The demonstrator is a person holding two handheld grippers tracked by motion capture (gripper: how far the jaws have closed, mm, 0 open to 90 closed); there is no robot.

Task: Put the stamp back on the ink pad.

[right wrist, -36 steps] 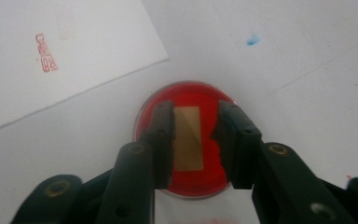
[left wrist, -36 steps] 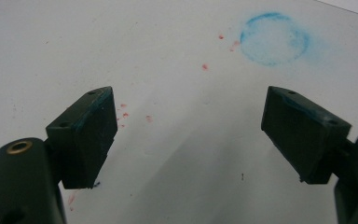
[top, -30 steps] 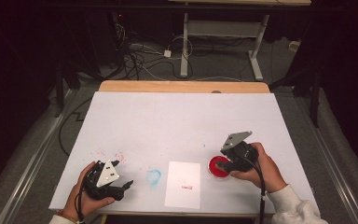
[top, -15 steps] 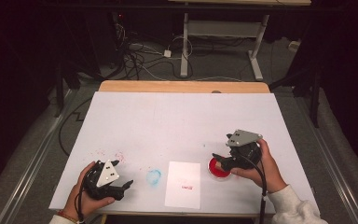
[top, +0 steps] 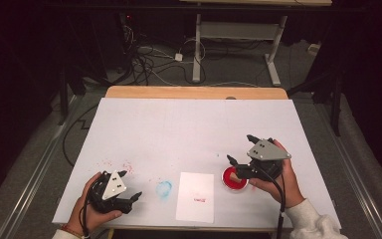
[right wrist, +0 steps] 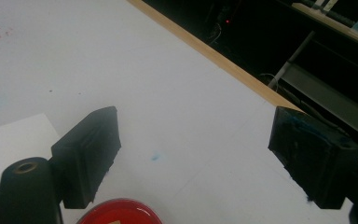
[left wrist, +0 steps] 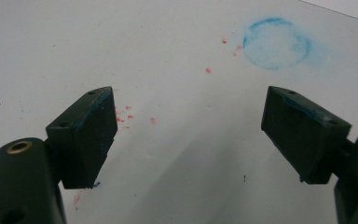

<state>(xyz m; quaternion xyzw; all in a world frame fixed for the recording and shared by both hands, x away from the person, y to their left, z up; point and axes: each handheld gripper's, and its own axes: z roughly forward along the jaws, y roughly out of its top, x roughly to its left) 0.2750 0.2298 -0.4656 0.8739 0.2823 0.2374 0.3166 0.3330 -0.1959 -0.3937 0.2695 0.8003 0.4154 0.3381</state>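
Left gripper (left wrist: 189,135) jaws spread; blue ring stain (left wrist: 276,43) ahead.

Bright table (top: 194,129) amid dark surroundings; soft shadows, close views slightly blurred.

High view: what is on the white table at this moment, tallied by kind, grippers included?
Grippers: 2, the left gripper and the right gripper, both open.
Red round dish: 1.
White paper sheet: 1.
Blue ring stain: 1.
Total: 5.
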